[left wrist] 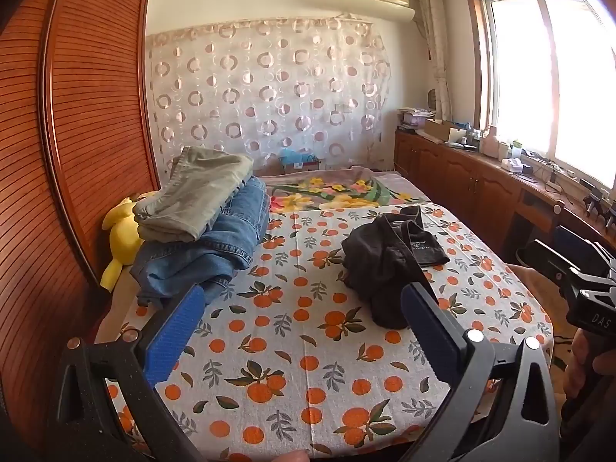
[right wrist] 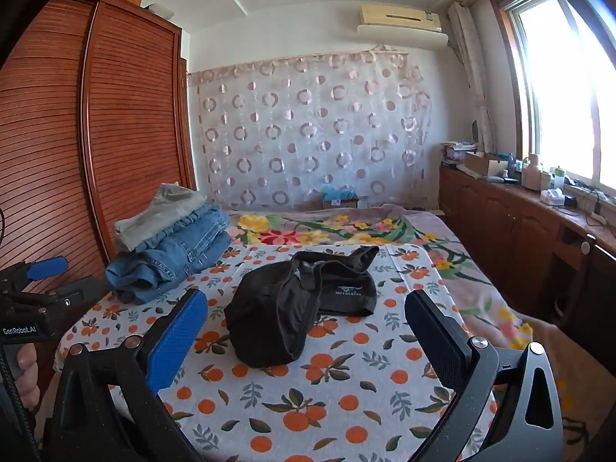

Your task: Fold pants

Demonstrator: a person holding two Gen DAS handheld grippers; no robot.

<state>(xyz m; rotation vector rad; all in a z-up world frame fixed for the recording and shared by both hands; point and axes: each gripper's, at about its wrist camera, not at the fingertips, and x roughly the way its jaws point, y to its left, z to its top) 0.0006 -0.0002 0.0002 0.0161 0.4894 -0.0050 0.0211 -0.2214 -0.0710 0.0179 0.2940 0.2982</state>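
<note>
both grippers wide open, black pants in a heap on the bed

your left gripper [left wrist: 304,331] is spread wide. nothing is between its fingers. it hangs above the sheet [left wrist: 292,365] with the orange fruit print, and it tips down a little. your right gripper [right wrist: 306,340] is spread wide too, and it holds nothing.

the black pants [right wrist: 292,308] lie on the sheet in a crumpled heap, not folded. from the right wrist view they sit straight ahead, between the two blue pads. from the left wrist view the heap is ahead and a bit to the right, near the right finger. neither gripper touches the pants.

a stack [left wrist: 200,231] of folded clothes sits on the left side of the bed, near the wooden wardrobe [left wrist: 77,115]. blue jeans are on the bottom and a grey-green pair is on top. a yellow plush toy [left wrist: 121,238] pokes out beside the stack. a flower blanket [right wrist: 327,231] covers the far part of the bed. the window [right wrist: 562,77] is bright on the right.
</note>
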